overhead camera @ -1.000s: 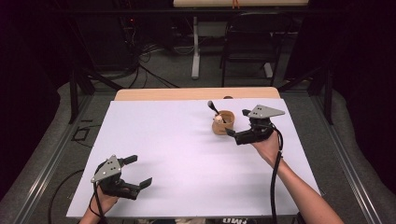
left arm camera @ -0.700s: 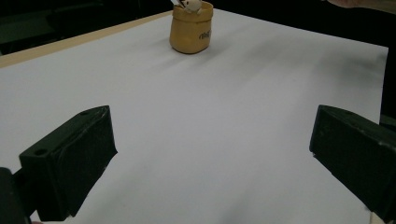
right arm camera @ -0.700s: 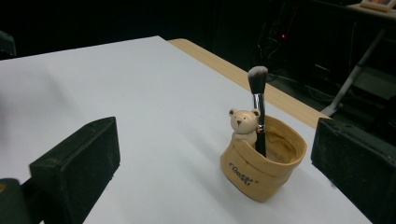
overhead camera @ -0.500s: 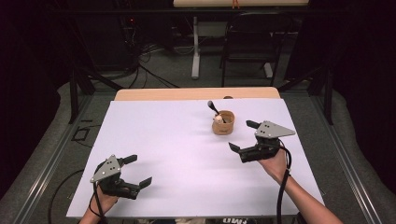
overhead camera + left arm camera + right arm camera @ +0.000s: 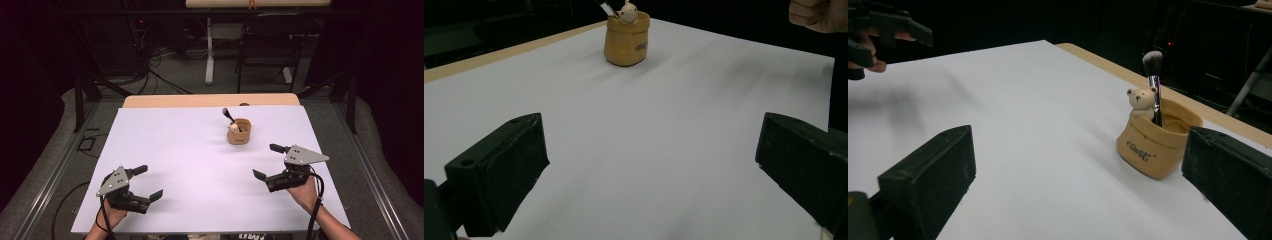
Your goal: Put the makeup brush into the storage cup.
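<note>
Pouch (image 5: 239, 132), tan, soft, sack-shaped, is seen in high view on the white sheet (image 5: 190, 155) toward the far edge; left gripper (image 5: 145, 183) and right gripper (image 5: 269, 162) are held near, jaws apart, empty. Left gripper view: matte black jaws wide, pouch far off. Right gripper view: brush (image 5: 1153, 75) w/ fluffy tip and small bear (image 5: 1140, 102) are seen poking from the pouch.

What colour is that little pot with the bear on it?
The pot is tan yellow-brown with dark lettering, clearest in the right gripper view.

High view looks down over the bench (image 5: 200, 150); both gripper views skim it low, sharing the pouch (image 5: 626, 42).
</note>
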Tool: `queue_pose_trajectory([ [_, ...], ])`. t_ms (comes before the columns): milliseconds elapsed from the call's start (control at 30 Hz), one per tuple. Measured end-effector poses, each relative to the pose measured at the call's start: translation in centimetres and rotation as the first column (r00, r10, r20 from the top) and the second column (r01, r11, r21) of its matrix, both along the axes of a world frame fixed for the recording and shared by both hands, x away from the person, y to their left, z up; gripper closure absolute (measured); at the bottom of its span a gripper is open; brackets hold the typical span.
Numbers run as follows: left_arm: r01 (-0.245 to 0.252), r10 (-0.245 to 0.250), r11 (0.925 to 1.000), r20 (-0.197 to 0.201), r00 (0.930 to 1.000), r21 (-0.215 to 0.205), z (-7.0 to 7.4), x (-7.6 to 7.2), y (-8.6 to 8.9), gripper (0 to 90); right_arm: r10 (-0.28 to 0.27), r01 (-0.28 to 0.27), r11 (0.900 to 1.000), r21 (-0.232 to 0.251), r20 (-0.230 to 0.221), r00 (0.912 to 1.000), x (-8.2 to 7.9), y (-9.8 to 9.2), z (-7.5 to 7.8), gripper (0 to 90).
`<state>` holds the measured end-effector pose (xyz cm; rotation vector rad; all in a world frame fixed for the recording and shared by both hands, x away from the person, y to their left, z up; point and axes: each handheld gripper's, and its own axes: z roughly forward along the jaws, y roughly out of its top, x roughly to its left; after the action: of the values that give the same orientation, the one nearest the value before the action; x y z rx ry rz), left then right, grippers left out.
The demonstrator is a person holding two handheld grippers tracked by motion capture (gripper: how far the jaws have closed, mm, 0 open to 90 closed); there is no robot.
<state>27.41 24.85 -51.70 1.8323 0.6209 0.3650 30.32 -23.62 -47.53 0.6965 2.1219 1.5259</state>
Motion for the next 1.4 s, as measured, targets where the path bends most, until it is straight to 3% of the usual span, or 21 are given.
queue_pose_trajectory([
  [200,-0.007,0.007,0.9999,0.003,1.0,0.009,0.0,-0.1,-0.1,0.1,0.001,-0.001,1.0,0.008,-0.006,1.0,-1.1,-1.0,-0.8,0.0],
  [300,0.021,-0.021,0.9998,-0.003,0.9998,0.004,0.0,0.0,0.0,0.2,0.004,-0.004,1.0,0.011,-0.011,0.9999,-1.5,-1.3,-1.1,0.0],
  [333,0.001,-0.001,1.0,0.007,1.0,0.0,0.0,-0.1,0.0,0.1,0.005,-0.005,1.0,0.008,-0.015,0.9999,-1.7,-1.3,-1.2,0.0],
  [467,0.0,0.0,1.0,0.011,0.9999,0.004,0.1,-0.2,-0.1,0.1,0.017,-0.016,1.0,0.019,-0.021,0.9996,-2.2,-1.6,-1.4,0.0],
  [833,-0.004,0.004,1.0,0.017,0.9998,0.005,0.1,-0.2,-0.1,0.2,-0.011,0.011,1.0,-0.017,-0.046,0.9989,-3.7,-2.5,-2.1,0.0],
  [1100,0.007,-0.007,0.9999,0.017,0.9998,0.007,0.1,-0.2,0.0,0.2,-0.002,0.001,0.999,-0.049,-0.04,0.9992,-3.9,-2.1,-2.2,0.0],
  [1400,-0.005,0.005,0.9999,0.019,0.9998,0.009,0.1,-0.2,-0.1,0.2,-0.004,0.002,0.999,-0.05,-0.045,0.999,-3.7,-2.1,-2.3,0.0],
])
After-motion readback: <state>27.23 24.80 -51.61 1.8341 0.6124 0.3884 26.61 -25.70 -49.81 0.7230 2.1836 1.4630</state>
